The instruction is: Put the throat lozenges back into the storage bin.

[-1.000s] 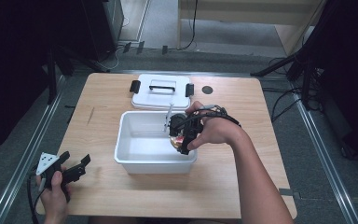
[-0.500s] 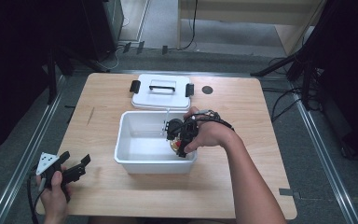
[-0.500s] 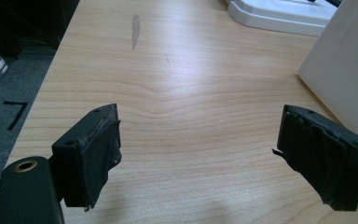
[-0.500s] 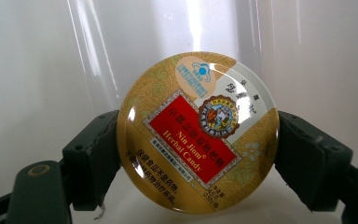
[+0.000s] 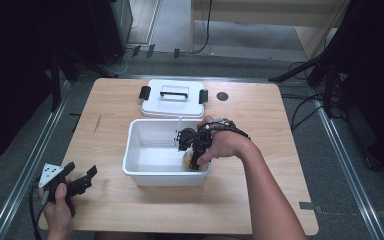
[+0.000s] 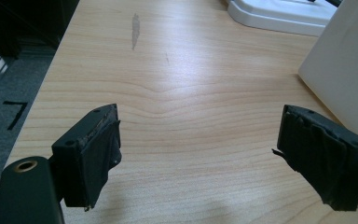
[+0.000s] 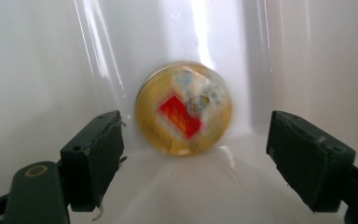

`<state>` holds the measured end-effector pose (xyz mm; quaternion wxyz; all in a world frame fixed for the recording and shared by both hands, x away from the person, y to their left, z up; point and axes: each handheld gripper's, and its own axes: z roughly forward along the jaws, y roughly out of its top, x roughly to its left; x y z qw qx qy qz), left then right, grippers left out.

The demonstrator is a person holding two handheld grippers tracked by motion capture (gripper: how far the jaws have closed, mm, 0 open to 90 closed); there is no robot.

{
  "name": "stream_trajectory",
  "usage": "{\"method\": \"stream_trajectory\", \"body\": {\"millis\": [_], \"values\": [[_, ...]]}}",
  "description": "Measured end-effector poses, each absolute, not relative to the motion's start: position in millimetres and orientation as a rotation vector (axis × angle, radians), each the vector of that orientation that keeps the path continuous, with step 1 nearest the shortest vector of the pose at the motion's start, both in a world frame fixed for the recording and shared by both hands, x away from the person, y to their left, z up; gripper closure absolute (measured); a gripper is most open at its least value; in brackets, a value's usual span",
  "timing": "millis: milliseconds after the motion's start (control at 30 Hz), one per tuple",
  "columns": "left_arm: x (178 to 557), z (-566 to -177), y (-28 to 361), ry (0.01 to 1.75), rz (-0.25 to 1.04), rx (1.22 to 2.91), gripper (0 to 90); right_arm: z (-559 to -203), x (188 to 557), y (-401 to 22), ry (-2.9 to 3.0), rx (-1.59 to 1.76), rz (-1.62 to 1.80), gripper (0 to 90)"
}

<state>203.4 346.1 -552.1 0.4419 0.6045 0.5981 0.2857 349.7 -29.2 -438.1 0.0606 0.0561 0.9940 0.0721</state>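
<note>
The left gripper (image 5: 77, 182) rests at the table's (image 5: 260, 200) near left corner, jaws wide and empty. The right gripper (image 5: 192, 155) reaches into the white tub (image 5: 135, 155), jaws having just opened, apart from the round yellow tin (image 7: 184, 109) on the tub's floor.

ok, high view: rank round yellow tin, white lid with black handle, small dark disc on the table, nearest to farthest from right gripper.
1. Round yellow tin: inside the white plastic bin, at the right gripper.
2. White lid with black handle: behind the bin.
3. Small dark disc: far edge, right of the lid; close to the lid's rank.
</note>
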Motion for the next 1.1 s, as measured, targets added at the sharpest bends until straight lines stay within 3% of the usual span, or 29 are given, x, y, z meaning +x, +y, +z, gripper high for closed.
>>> {"method": "stream_trajectory", "body": {"millis": [367,1100], "values": [[204,-552,346,1.485,0.709,1.500,13.9,-433,349,-30,3.006,0.192,0.238,20.8],[204,-552,345,1.484,0.711,1.498,13.9,-364,331,-78,2.891,0.263,0.396,22.4]]}}
